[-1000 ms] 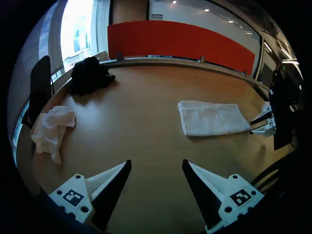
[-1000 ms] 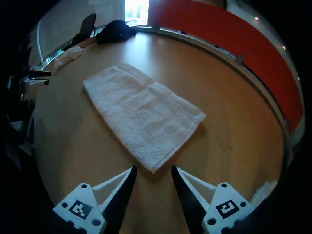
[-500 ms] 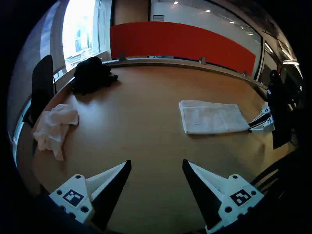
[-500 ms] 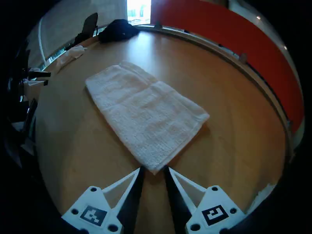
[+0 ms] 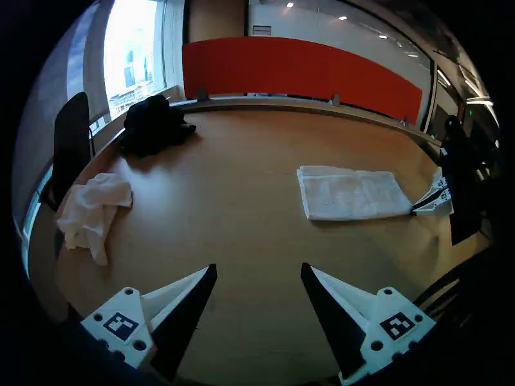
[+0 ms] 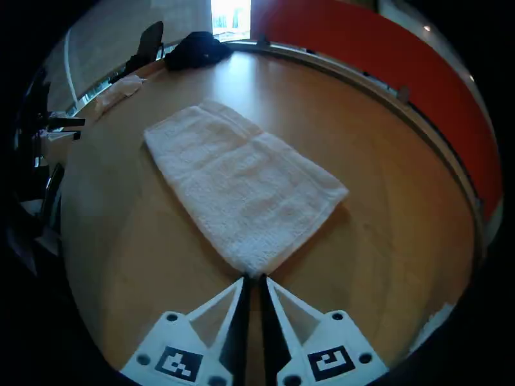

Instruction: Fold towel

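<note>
Jaws of the right gripper (image 6: 253, 281) are drawn to a thin slit, their tips pressing from either side on the nearest corner of the white terry-cloth towel (image 6: 241, 183). That towel lies flat as a folded rectangle on the pale wooden worktop (image 6: 393, 212). It runs away from these jaws on a diagonal, up and to the left, with one fold line crossing its middle.

Jaws of the left gripper (image 5: 257, 264) stand wide apart above bare wood and hold nothing. In the left gripper view the towel (image 5: 351, 193) lies well ahead of them and to their right. The right gripper (image 5: 432, 201) meets the towel's far right corner there, its white fingers brought together at the cloth.

A crumpled white cloth (image 5: 93, 209) sits ahead and to the left of the left jaws, near the worktop edge. Beyond it, farther from the jaws, rests a heap of black fabric (image 5: 154, 122). Both appear again in the right gripper view, far beyond the towel and to the left of the right jaws: the crumpled cloth (image 6: 119, 87) and the black heap (image 6: 196, 50).

A long red partition panel (image 5: 296, 67) stands behind the far edge of the worktop. A black chair back (image 5: 67, 145) rises at the left, beside a bright window (image 5: 132, 58).
</note>
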